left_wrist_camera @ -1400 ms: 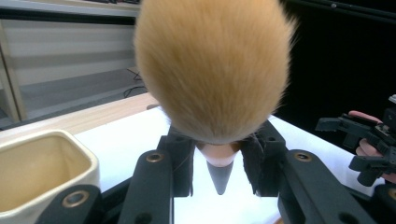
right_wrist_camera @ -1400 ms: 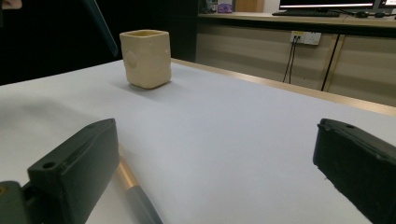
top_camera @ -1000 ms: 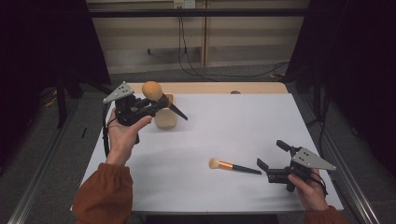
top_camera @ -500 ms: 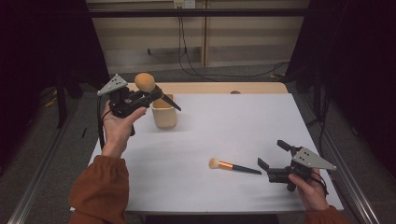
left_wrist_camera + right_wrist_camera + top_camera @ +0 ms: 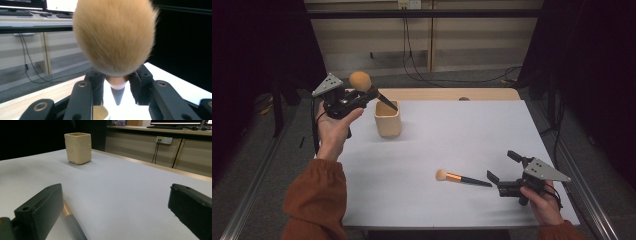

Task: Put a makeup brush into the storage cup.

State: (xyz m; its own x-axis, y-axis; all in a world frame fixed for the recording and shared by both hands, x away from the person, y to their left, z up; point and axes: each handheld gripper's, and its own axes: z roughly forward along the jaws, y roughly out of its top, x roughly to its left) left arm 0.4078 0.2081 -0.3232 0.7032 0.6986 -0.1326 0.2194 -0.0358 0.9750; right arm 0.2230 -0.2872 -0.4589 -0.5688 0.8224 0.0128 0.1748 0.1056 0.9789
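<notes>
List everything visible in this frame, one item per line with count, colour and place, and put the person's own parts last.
Large brush: 1, tan bristles, dark handle, held in the air left of the cup, handle pointing toward it.
Small brush: 1, tan bristles, copper band, black handle, lying on the table near the right gripper.
Cup: 1, cream, square, upright on the table's far left part.
Table: 1, white top, wooden far edge.
Cables: several, black, on the floor behind the table.
Left gripper: 1, black, shut on the large brush.
Right gripper: 1, black, open, low at the table's near right.
Sleeves: 2, rust orange, bottom edge.
</notes>
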